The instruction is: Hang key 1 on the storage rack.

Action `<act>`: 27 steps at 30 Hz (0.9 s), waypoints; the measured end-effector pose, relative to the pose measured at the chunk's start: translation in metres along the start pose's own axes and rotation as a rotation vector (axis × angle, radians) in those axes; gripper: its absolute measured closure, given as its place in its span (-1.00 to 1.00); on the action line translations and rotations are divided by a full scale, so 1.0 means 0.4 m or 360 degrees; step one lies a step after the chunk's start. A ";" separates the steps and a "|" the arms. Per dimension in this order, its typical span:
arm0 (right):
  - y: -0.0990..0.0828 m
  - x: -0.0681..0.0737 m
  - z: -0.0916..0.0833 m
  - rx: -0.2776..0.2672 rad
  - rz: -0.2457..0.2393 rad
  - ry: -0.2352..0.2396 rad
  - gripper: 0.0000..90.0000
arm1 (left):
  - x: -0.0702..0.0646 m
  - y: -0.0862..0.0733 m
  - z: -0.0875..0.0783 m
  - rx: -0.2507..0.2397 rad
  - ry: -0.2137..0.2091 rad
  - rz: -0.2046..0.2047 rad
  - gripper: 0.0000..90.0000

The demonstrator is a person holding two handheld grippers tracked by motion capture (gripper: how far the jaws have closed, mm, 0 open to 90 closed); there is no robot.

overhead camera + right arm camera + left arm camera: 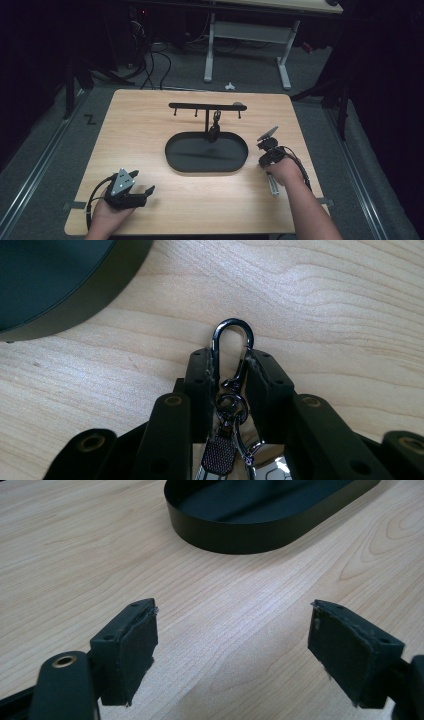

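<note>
Jaws of right gripper (231,371) clamp a carabiner keychain (232,352); left gripper (232,652) gapes empty. Oval black tray (206,152) holds only its hook stand (207,107). Carabiner loop pokes beyond the fingertips.

**Black grippers, bare forearms at the table**

The left gripper (141,184) is wearing a grey three-cornered plate; the right gripper (266,142) is trailing a black cable. Round brass-ringed holes are showing on the black jaw arms. The pads (134,652) are looking frayed.

A pale wooden tabletop (150,115) stands on grey carpet (45,145) in a dim room. Beyond it, a white-legged desk (285,60) stands beside tangled black cables (152,62) on the floor.
</note>
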State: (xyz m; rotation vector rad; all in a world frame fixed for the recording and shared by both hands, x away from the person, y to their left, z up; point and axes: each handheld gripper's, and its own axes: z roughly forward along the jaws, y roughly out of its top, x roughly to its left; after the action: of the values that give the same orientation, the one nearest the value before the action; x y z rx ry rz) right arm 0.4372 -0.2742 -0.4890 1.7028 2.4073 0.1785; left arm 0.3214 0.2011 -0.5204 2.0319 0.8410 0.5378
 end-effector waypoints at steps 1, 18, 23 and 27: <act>0.000 0.000 0.000 0.0000 0.0009 0.0003 0.61 | 0.000 0.000 0.000 -0.0001 -0.0001 0.0000 -0.54; -0.021 -0.037 -0.001 -0.0013 0.0093 0.0031 0.79 | -0.003 -0.002 0.004 0.0012 -0.0031 -0.0016 -0.54; -0.026 -0.038 -0.004 0.0008 0.0078 0.0038 0.73 | -0.001 0.004 -0.003 -0.0003 -0.0041 -0.0052 -0.51; -0.028 -0.036 -0.005 0.0029 0.0068 0.0052 0.64 | -0.003 0.007 -0.006 -0.0023 -0.0044 -0.0071 -0.51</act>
State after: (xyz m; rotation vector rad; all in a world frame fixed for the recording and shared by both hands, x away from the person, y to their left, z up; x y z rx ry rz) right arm 0.4311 -0.2916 -0.4883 1.7737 2.4038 0.1925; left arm 0.3202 0.2004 -0.5170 1.9981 0.8615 0.4885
